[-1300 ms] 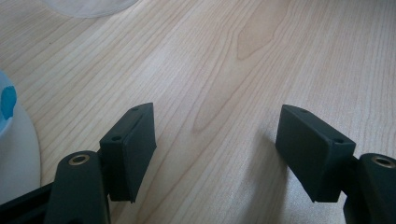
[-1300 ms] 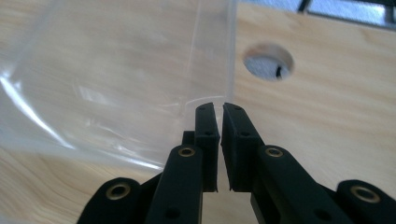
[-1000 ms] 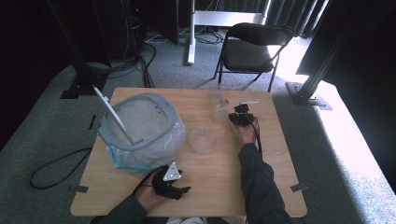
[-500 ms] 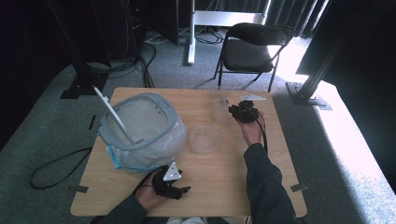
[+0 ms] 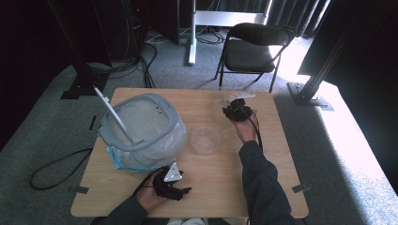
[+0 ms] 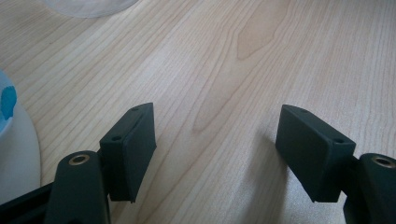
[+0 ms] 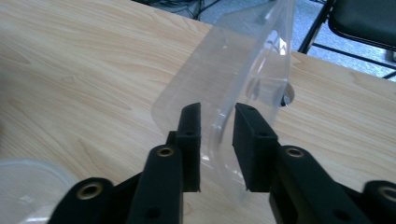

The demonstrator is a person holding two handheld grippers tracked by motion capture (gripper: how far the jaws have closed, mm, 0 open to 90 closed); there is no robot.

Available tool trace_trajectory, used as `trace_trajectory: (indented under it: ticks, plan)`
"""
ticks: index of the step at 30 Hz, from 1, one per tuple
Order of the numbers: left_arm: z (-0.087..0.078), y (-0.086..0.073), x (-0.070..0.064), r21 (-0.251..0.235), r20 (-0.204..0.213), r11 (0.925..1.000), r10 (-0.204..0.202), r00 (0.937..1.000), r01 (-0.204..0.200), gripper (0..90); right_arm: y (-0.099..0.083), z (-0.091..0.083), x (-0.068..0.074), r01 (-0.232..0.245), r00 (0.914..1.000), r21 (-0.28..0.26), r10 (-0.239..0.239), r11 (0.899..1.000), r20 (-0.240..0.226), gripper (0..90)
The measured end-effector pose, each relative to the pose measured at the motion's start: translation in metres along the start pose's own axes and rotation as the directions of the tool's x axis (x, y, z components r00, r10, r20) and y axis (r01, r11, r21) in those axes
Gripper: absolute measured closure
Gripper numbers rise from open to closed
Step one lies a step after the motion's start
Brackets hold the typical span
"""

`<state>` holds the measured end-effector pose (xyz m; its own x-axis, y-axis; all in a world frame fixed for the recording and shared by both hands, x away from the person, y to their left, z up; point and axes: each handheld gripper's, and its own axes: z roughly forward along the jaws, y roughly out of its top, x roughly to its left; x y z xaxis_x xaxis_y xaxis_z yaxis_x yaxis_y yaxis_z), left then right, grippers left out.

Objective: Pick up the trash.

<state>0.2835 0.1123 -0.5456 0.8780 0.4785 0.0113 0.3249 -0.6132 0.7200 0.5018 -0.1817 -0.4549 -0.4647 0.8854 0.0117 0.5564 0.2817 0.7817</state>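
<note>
Our right gripper (image 7: 217, 149) clamps the clear lid (image 7: 238, 74) edge-on, upright; the tub (image 5: 204, 139) sits nearer us. Left gripper (image 6: 217, 149) gapes, idle.

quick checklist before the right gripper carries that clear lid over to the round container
1. Right gripper jaws closed on the clear lid: ok, its edge sits between them.
2. Lid lifted off the table: ok, it stands tilted above the wood.
3. Grip firm enough to carry: cannot tell.
4. Round container open and upright: ok.
5. Left gripper out of the way: ok, open over bare wood near the table's front edge.
6. Bag-lined bin apart from the container: ok, beside it.
</note>
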Motion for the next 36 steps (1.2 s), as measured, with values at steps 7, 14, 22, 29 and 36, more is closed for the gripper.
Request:
trace_trajectory:
  ticks: [7,14,22,29,36]
  plan:
    - [0.000,0.000,0.000,0.000,0.000,1.0000,0.000,1.0000,0.000,28.9,-0.001,-0.001,-0.005,-0.010,0.9999,0.003,0.010,1.000,-0.005,80.6]
    - [0.000,0.000,0.000,0.004,0.000,1.0000,0.004,1.0000,-0.004,28.9,-0.002,-0.002,-0.009,0.006,1.0000,0.002,-0.006,1.000,-0.005,83.5]
    - [0.000,0.000,0.000,0.004,-0.001,1.0000,0.002,1.0000,-0.002,28.9,-0.003,-0.007,-0.013,0.022,0.9998,-0.009,-0.022,1.000,-0.005,84.8]
    - [0.000,0.000,0.000,0.005,0.000,1.0000,0.000,1.0000,0.000,28.9,-0.001,-0.016,-0.017,0.021,0.9996,-0.039,-0.022,0.999,-0.015,85.5]
    - [0.000,0.000,0.000,-0.001,0.000,1.0000,-0.004,1.0000,0.004,28.9,0.001,-0.024,-0.016,0.035,0.9991,-0.072,-0.036,0.997,-0.024,85.8]
